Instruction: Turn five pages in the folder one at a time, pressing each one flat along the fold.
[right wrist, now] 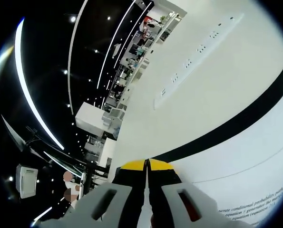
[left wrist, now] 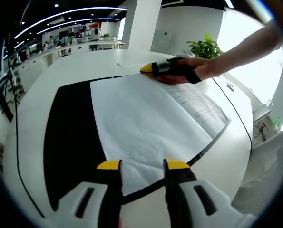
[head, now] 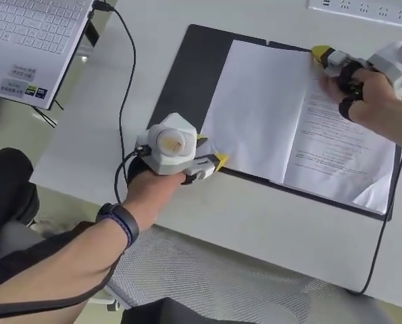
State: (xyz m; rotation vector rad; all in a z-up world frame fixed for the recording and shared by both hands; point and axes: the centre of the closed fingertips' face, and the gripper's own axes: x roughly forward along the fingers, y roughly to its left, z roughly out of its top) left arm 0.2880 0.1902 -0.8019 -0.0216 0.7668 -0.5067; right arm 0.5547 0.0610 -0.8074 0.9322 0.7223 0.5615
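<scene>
Sitting at 12 o'clock of folder (head: 187,74): your right gripper (head: 320,54), jaws together
Left gripper (head: 210,150): 7 o'clock, jaws apart over page (head: 255,101)

A black folder (head: 187,74) is lying open on the white bench (head: 255,223). The left gripper (head: 211,150) is resting at the near corner of the blank page (head: 255,108), with its jaws standing apart. The right gripper (head: 321,54) is touching the top of the fold, beside the printed page (head: 342,148). A laptop (head: 32,40) is sitting at the far left.
</scene>
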